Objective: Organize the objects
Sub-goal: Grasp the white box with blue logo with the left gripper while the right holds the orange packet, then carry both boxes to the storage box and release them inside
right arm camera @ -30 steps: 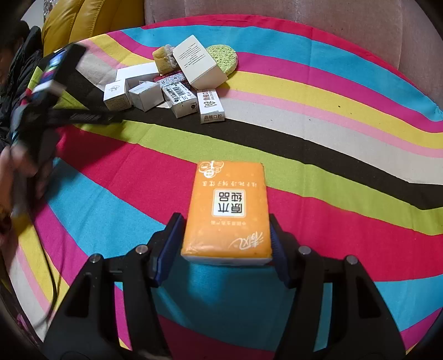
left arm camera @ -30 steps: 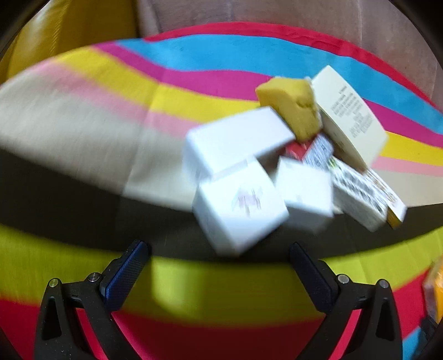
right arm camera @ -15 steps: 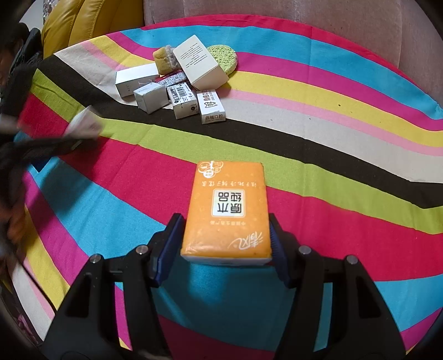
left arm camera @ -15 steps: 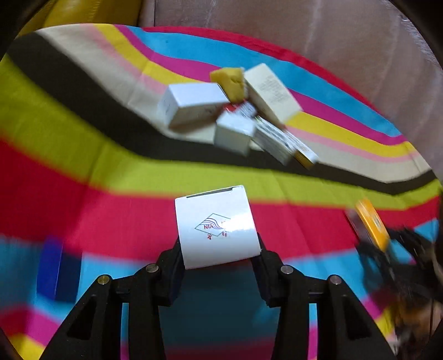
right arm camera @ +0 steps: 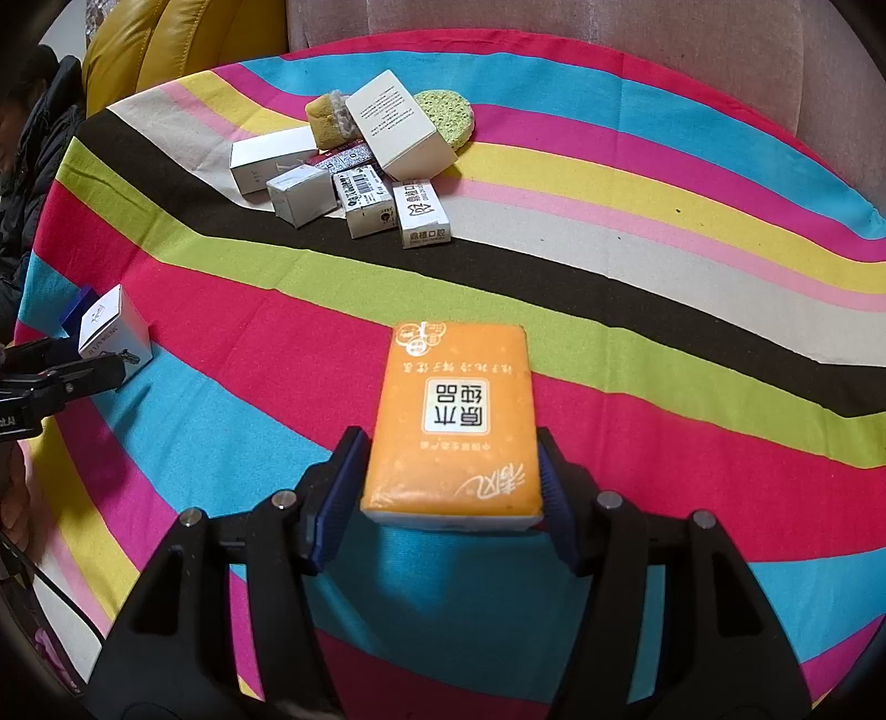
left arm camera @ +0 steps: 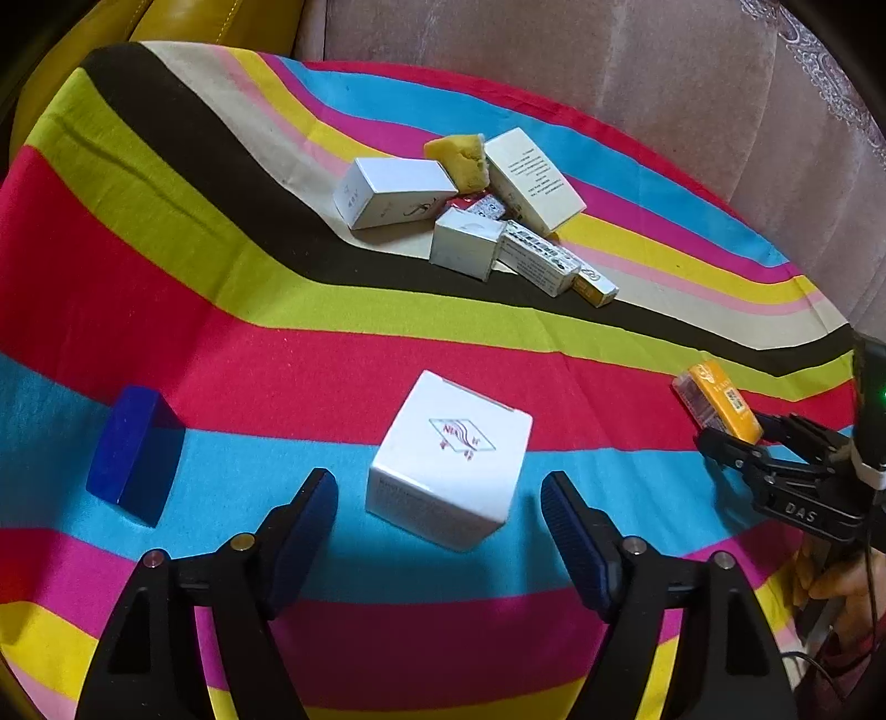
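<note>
My left gripper (left arm camera: 440, 493) is open, its fingers apart on either side of a white box (left arm camera: 451, 462) with a red logo that rests on the striped cloth (left arm camera: 277, 354). A blue block (left arm camera: 135, 454) lies to its left. My right gripper (right arm camera: 451, 487) is shut on an orange tissue pack (right arm camera: 457, 421) and holds it over the cloth. In the right wrist view the white box (right arm camera: 113, 329) and left gripper (right arm camera: 61, 376) show at the far left. In the left wrist view the right gripper (left arm camera: 736, 437) with the orange pack (left arm camera: 717, 401) shows at the right.
A heap of small boxes (left arm camera: 470, 221) (right arm camera: 354, 183), a yellow sponge (left arm camera: 459, 158) and a green sponge (right arm camera: 448, 116) lies at the far side of the cloth. A pink sofa back (left arm camera: 609, 66) and a yellow cushion (right arm camera: 166, 50) stand behind.
My left gripper carried the white box away from the heap, set it on the cloth near the blue block and opened. My right gripper held the orange pack still.
</note>
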`<state>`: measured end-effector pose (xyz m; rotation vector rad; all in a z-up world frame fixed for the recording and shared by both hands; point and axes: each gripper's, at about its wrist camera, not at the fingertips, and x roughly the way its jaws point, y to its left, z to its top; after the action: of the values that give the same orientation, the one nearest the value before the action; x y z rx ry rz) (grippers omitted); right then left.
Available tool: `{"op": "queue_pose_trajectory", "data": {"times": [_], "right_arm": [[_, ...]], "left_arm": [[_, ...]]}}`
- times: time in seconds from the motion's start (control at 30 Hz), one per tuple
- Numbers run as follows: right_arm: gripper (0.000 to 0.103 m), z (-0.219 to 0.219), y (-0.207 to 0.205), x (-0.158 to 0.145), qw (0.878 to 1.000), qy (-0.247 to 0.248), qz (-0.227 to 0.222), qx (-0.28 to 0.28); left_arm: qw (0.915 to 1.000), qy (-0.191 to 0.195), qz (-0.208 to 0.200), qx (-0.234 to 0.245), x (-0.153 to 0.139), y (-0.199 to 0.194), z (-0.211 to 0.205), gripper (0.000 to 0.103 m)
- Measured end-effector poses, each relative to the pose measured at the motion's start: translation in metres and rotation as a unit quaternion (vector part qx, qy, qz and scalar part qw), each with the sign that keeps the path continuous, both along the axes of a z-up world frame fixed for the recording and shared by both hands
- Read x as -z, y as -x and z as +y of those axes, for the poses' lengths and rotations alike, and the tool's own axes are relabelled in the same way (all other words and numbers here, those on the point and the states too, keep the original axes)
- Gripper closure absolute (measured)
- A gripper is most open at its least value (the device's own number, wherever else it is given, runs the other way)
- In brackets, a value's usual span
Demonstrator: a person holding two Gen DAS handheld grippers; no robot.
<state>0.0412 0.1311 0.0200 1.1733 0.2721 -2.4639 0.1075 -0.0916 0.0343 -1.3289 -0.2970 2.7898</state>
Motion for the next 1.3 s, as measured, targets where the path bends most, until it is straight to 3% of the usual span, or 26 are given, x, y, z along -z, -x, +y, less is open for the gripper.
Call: {"op": "queue_pose_trajectory", "data": {"times": [0.1, 0.2, 0.4, 0.47, 0.87, 1.13, 1.3], "right_arm": [[0.04, 0.0, 0.0, 0.0, 1.0, 0.0, 0.0, 0.0], [0.04, 0.0, -0.001, 0.0, 1.0, 0.0, 0.0, 0.0], [0.041, -0.001, -0.001, -0.002, 1.0, -0.002, 0.001, 0.003], [0.046, 0.0, 0.0, -0.002, 1.0, -0.003, 0.004, 0.008], [0.047, 0.0, 0.0, -0.002, 1.0, -0.005, 0.005, 0.011], [0.047, 0.003, -0.002, -0.003, 1.0, -0.001, 0.003, 0.028], [0.047, 0.002, -0.028, -0.007, 0.999, 0.022, -0.014, 0.039]], "left_arm": [[0.9998, 0.013, 0.006, -0.013, 0.001, 0.003, -0.001, 0.028], [0.9993, 0.034, 0.011, -0.012, 0.001, 0.005, 0.0, 0.059], [0.9991, 0.041, 0.01, -0.007, 0.001, 0.008, 0.0, 0.059], [0.9985, 0.055, 0.008, -0.005, 0.001, 0.009, 0.004, 0.059], [0.9959, 0.09, 0.002, -0.005, 0.003, 0.013, 0.01, 0.059], [0.9962, 0.087, 0.002, -0.007, 0.004, 0.012, 0.008, 0.059], [0.997, 0.078, 0.003, -0.006, 0.003, 0.012, 0.007, 0.059]]}}
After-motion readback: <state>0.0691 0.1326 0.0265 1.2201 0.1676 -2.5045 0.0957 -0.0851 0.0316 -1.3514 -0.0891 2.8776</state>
